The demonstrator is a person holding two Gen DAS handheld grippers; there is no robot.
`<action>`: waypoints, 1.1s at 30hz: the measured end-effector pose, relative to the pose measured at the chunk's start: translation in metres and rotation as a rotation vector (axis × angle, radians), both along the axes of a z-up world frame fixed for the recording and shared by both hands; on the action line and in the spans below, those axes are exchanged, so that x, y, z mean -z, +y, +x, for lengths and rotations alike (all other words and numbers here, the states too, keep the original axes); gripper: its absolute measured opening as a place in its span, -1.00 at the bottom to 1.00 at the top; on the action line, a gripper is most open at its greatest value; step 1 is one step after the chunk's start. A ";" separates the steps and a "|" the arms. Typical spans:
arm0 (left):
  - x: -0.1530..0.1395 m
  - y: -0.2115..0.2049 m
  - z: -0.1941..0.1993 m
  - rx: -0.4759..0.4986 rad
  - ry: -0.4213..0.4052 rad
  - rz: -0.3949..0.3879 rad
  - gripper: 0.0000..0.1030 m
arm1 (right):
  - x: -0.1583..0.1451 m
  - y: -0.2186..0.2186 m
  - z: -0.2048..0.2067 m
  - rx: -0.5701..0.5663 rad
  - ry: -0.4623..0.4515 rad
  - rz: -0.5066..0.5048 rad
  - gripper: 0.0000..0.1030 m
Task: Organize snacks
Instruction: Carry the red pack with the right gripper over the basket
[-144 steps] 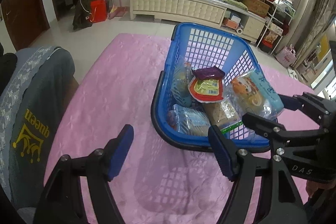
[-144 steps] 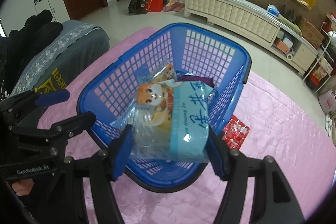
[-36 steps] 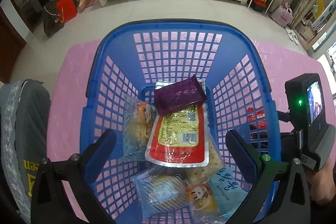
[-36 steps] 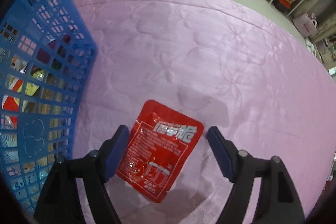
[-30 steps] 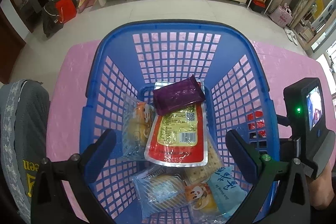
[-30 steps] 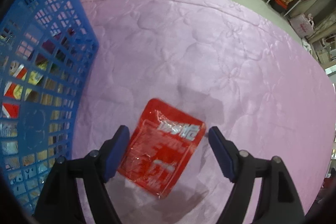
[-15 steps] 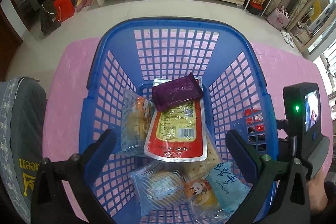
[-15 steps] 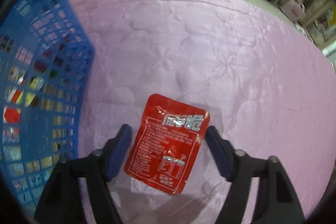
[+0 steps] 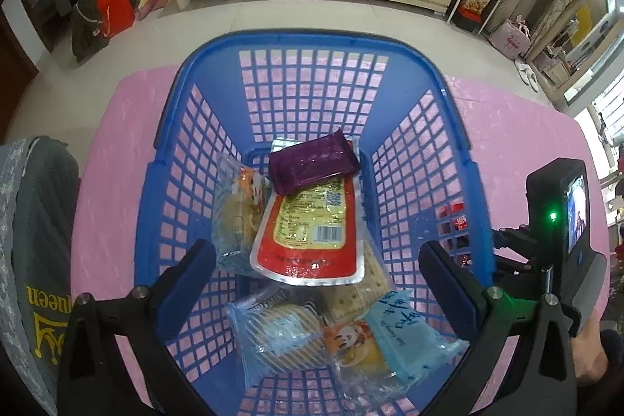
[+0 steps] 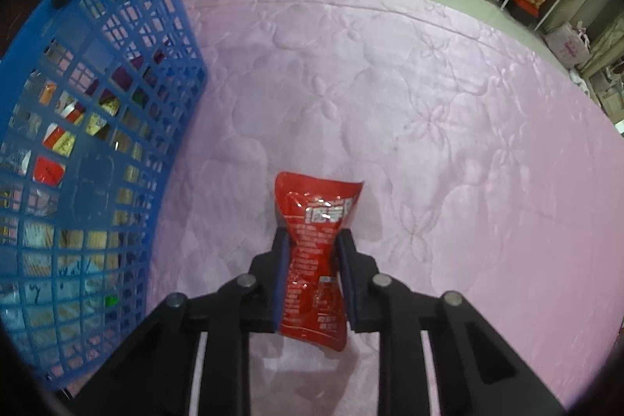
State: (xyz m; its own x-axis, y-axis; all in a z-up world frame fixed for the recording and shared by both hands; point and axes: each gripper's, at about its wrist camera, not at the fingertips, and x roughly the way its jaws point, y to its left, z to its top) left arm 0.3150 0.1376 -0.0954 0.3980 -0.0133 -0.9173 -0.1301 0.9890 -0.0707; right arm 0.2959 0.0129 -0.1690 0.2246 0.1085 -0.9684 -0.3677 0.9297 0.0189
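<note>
Right tongs (image 10: 312, 240): pressed in on the red snack pouch (image 10: 316, 244); the jaws have just been closing, and the pouch sits between them, pinched at its middle so the foil buckles into a waist.
Red snack pouch location: between the right tongs' pads, its top flaring out beyond the tips, its lower edge hanging below them over the pink quilted cover (image 10: 429, 84). Whether that lower edge touches the cover cannot be told.
Left tongs (image 9: 318, 279): spread wide, holding nothing, poised above the open blue basket (image 9: 312, 41).
Basket location: directly below and ahead of the left tongs; just to the left of the right tongs, its mesh wall near the pouch but apart from it.
Basket contents: a purple packet (image 9: 312, 162) lying on a red-and-yellow pouch (image 9: 312, 225), with clear-wrapped cakes and crackers beside and below them.
Risk, slip: the grip falls on slick, crumpled foil at a narrow waist. Judged likely cause: a quick swing toward the basket lets the pouch slide out and fall to the cover.
Risk, crushing: the pinch already deforms the pouch. Judged cause: further squeeze may damage the contents or strain the seal.
Risk, wall strike: the basket wall stands between pouch and interior. Judged cause: too low a transfer catches the hanging edge on the rim.
Risk, collision: the left tongs occupy the space over the basket. Judged cause: both tongs converging there.
</note>
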 end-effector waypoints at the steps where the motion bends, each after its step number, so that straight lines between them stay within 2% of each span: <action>1: -0.003 -0.001 -0.002 0.002 -0.006 0.007 1.00 | -0.002 -0.003 -0.001 0.002 -0.005 -0.001 -0.47; 6: -0.021 -0.006 -0.014 0.010 -0.040 0.015 1.00 | -0.027 -0.016 -0.001 0.037 -0.009 0.050 -0.47; 14: -0.053 -0.009 -0.040 0.010 -0.119 0.016 1.00 | -0.107 0.000 -0.026 0.005 -0.125 0.106 -0.47; 20: -0.076 -0.008 -0.062 0.017 -0.176 0.040 1.00 | -0.153 0.009 -0.039 -0.036 -0.183 0.161 -0.47; 26: -0.088 0.008 -0.073 0.003 -0.224 0.069 1.00 | -0.181 0.035 -0.043 -0.126 -0.231 0.204 -0.47; 33: -0.077 0.043 -0.081 -0.059 -0.222 0.072 1.00 | -0.183 0.072 -0.041 -0.191 -0.267 0.219 -0.47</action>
